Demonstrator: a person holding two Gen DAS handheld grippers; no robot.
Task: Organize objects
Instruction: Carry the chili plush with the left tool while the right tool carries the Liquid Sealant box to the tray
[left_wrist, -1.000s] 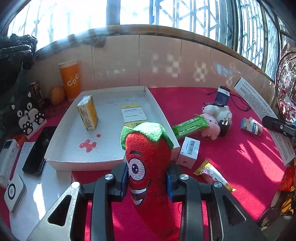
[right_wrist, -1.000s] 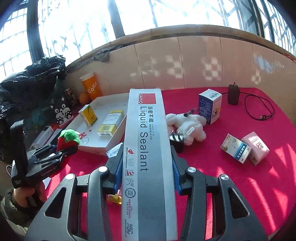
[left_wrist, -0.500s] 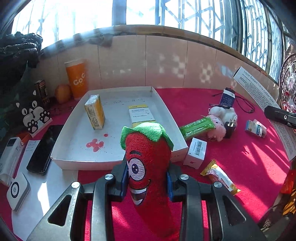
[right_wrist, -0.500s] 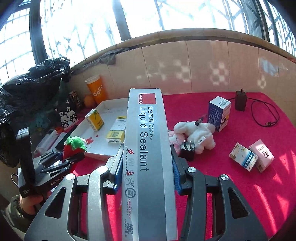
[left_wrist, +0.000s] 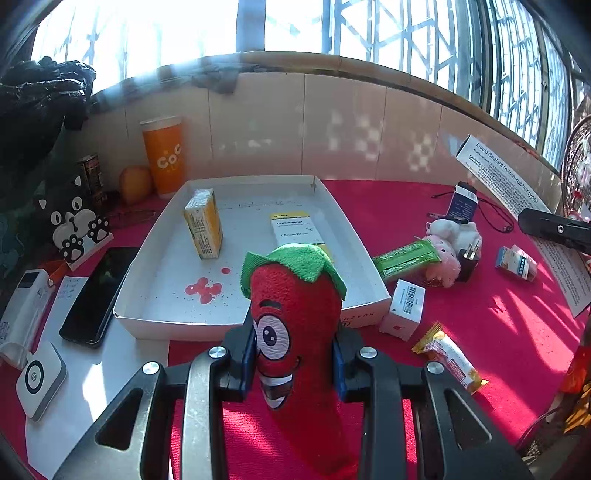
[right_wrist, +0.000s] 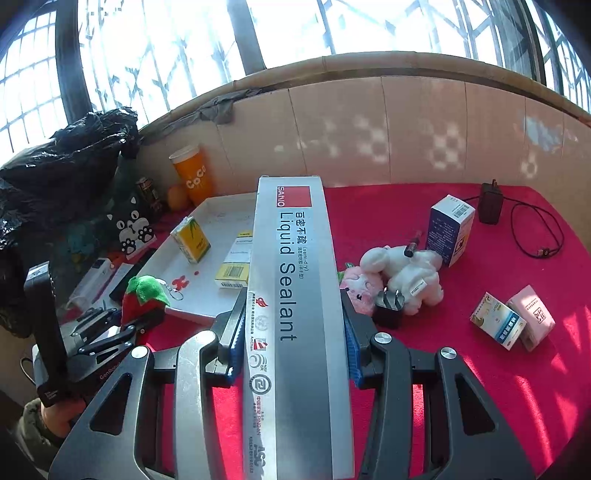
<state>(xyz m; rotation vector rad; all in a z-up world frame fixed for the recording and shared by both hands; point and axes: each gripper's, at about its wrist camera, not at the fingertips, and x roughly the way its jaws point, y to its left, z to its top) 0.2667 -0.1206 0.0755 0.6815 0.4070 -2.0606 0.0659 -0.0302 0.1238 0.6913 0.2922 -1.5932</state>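
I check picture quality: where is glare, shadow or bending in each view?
Left wrist view: windows blown out white, wall ledge bent by fisheye, striped shadows on red cloth. Right wrist view: same window glare, sealant box sharp, lattice light spots on wall.

Red plush pepper (left_wrist: 297, 332) upright; grey sealant box (right_wrist: 295, 314) lengthwise.

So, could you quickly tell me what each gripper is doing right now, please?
Left gripper: closed on the strawberry plush.
Right gripper: closed on the sealant box.
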